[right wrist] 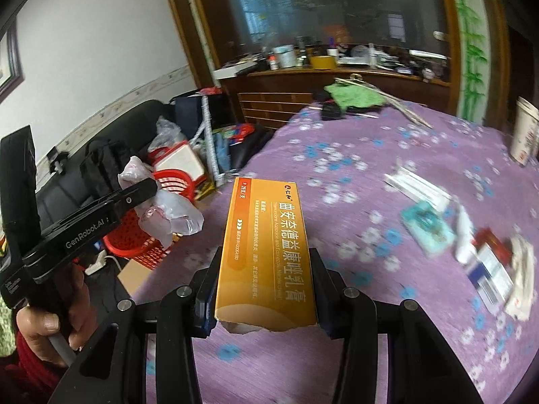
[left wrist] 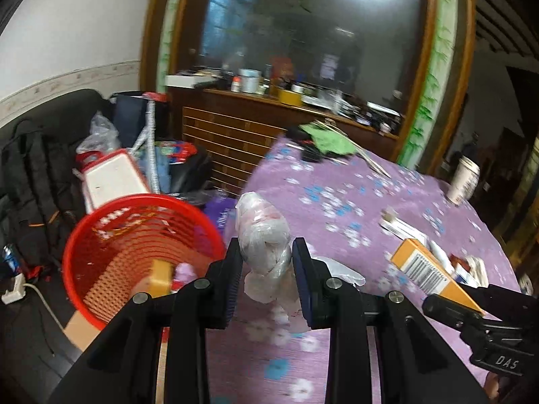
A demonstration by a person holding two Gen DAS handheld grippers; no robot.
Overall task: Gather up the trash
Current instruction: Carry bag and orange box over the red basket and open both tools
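Note:
My left gripper (left wrist: 266,262) is shut on a crumpled clear plastic bag (left wrist: 264,232), held over the left edge of the purple flowered table (left wrist: 353,208). Just left of it stands a red mesh waste basket (left wrist: 134,256) on the floor, with a few scraps inside. My right gripper (right wrist: 266,286) is shut on an orange medicine box (right wrist: 266,252), lifted above the table. In the right wrist view the left gripper (right wrist: 148,185) with its plastic bag (right wrist: 168,215) hangs over the red basket (right wrist: 145,235), and a hand (right wrist: 47,323) holds its handle. The orange box (left wrist: 427,269) also shows at the right of the left wrist view.
Several pieces of litter lie on the table at right: a white packet (right wrist: 417,188), a teal packet (right wrist: 427,229), a red and blue box (right wrist: 488,269). A paper cup (right wrist: 524,134) stands at the far right. A green cloth (right wrist: 357,96) lies at the far edge. A black sofa (right wrist: 84,168) holds bags.

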